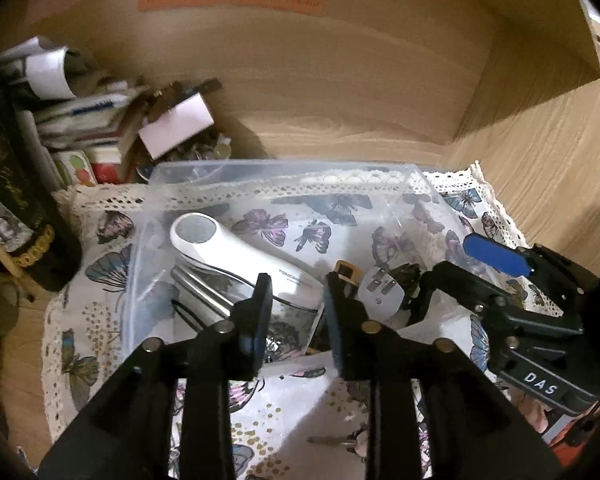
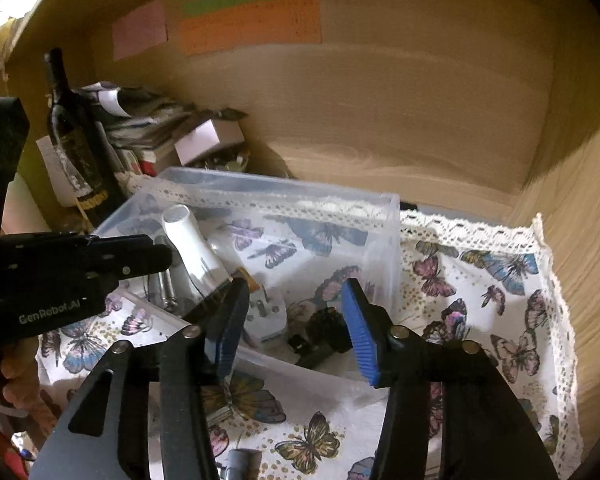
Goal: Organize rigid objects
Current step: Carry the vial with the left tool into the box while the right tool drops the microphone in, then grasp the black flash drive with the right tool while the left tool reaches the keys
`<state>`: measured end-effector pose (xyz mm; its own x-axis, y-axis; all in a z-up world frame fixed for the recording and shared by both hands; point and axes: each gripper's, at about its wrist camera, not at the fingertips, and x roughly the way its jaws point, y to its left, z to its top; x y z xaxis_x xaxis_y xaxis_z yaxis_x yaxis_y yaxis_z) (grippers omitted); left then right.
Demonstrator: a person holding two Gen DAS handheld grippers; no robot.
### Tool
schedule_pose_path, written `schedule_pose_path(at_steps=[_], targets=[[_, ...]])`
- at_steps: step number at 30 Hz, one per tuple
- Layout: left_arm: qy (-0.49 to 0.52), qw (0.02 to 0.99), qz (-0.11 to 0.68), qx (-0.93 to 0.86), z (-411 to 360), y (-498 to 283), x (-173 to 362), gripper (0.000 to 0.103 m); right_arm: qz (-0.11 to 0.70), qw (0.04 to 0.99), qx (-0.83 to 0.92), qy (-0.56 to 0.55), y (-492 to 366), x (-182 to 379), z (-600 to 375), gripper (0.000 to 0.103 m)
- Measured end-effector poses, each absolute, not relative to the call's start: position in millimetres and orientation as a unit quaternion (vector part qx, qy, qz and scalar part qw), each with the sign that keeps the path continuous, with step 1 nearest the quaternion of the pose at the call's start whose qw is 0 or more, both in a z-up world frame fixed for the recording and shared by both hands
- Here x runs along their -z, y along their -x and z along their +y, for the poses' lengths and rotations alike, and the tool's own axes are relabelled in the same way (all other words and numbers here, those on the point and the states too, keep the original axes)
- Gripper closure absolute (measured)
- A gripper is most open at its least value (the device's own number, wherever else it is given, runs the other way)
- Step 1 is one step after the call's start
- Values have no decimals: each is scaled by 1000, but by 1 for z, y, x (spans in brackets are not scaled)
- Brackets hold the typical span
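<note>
Wooden alcove, butterfly-print cloth [image 2: 500,280] underneath. On it, clear plastic bin [image 1: 284,172] holding white-and-chrome handheld appliance [image 1: 228,248], white wall plug [image 2: 266,312], possibly a black adapter at five o'clock. Left gripper [image 1: 296,320] slightly parted, empty, above appliance. Right gripper [image 2: 292,324] wider, empty, above plug. Dark wine bottle [image 2: 72,136] at ten o'clock.

It looks like a home: a wooden shelf nook lined with a lace-edged butterfly cloth [image 2: 480,280], a wine bottle [image 2: 70,132], stacked books [image 1: 88,128], and sticky notes [image 2: 248,26] on the back panel.
</note>
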<state>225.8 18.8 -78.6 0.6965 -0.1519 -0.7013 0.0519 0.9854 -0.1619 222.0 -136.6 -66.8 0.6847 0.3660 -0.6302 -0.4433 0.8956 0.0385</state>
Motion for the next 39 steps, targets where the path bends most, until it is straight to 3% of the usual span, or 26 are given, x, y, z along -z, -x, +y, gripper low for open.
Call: schedule_pose_path(at_steps=[4,10,18,35,39], targets=[[53,928,366,51,17,-212,67,67,313,922,-222,57,-211,57,-138,50],[42,943,329,41,14,-182,49,44,291,929,-224,53,-191,45,-144,36],[26,951,308,27,12,-144,42,17,295,929,-217,46,-167,49,-158,35],[60,915,398,22,26,-126,97,15,398,888,-226,51,-150,122,-156,36],[61,904,422,32,24,-126,111,15,413,879,-230,59,-150,132,-154,47]])
